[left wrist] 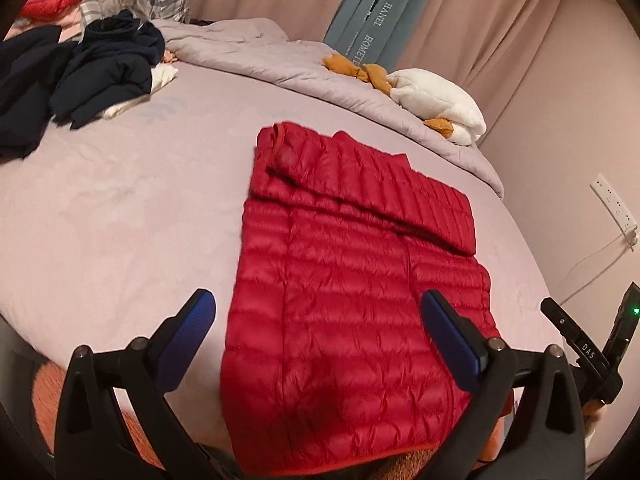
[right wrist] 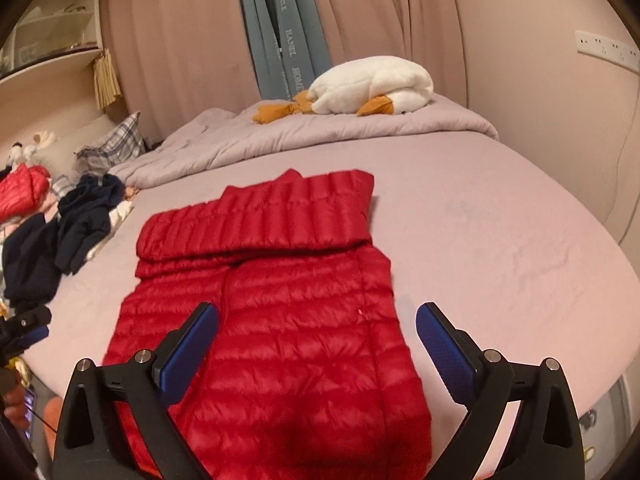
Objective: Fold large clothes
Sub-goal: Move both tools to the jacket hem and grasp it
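A red quilted down jacket (left wrist: 352, 300) lies flat on the pink bed sheet (left wrist: 120, 208), its hem towards me and a sleeve folded across its upper part (left wrist: 372, 188). My left gripper (left wrist: 316, 300) hovers open over the hem end, blue pads (left wrist: 188, 336) wide apart and nothing between them. In the right wrist view the same jacket (right wrist: 280, 320) fills the near middle, the folded sleeve (right wrist: 260, 216) lying across the top. My right gripper (right wrist: 318, 312) is open above the jacket's right half and holds nothing. Each gripper shows at the edge of the other's view.
A heap of dark navy clothes (left wrist: 100, 72) lies at the far left of the bed. A grey duvet (left wrist: 260, 52) and a white plush goose (left wrist: 436, 100) sit along the far edge by the curtains. Another red garment (right wrist: 20, 192) rests near a plaid pillow (right wrist: 116, 144).
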